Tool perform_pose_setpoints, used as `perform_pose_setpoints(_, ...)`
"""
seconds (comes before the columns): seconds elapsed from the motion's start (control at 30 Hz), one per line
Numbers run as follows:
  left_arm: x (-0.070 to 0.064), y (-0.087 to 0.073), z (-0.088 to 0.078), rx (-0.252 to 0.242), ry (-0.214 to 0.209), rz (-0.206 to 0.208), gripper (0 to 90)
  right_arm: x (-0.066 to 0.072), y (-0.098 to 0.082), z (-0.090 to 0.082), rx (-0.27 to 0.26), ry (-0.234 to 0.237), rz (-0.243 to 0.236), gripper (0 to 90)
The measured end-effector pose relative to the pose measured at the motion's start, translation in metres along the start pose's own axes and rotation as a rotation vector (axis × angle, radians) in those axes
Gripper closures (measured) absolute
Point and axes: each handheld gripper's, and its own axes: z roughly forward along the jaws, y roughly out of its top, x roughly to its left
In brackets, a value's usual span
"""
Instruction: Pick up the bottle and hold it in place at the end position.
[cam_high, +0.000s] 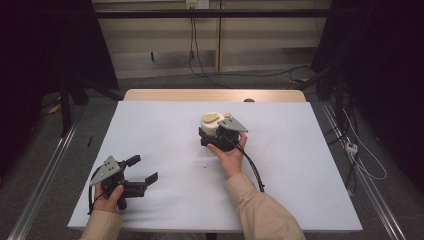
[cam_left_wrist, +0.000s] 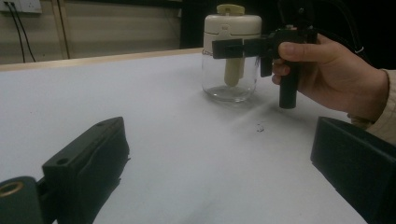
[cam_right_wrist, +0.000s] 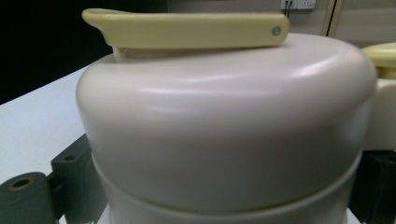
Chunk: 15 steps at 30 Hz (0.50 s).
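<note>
Right claw (cam_high: 216, 134) is clamped around the cream lid (cam_right_wrist: 224, 130) of the glass jar (cam_left_wrist: 229, 79), which stands upright near the middle of the white desk (cam_high: 300, 165). Left claw (cam_high: 142, 170) rests well apart, near the desk's front left corner, jaws spread and holding nothing.

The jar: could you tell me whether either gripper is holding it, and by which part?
The right gripper clamps the jar just below its cream lid; the left gripper holds nothing.

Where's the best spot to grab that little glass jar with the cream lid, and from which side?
Probably at the cream lid, from the side, jaws level across it. The jar stands upright; its lid is broad, round and matte, the glass below looks slicker. The right gripper is already placed this way.
</note>
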Motion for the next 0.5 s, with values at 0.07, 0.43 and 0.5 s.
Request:
perform_pose_setpoints(0.07,0.0002,0.0001,0.0001,-0.001,-0.001,-0.001,3.6,-0.0002,-0.0005,0.0015,0.002,-0.006,-0.004,6.3)
perform_pose_setpoints(0.43,0.0004,-0.0002,0.0006,-0.002,-0.003,-0.004,3.7,0.0031,-0.0008,0.0066,0.004,0.001,-0.021,6.4)
perform_pose_setpoints(0.5,0.0002,-0.0002,0.0006,-0.001,-0.004,-0.004,3.7,0.0029,-0.0010,0.0064,0.003,0.001,-0.021,6.3)
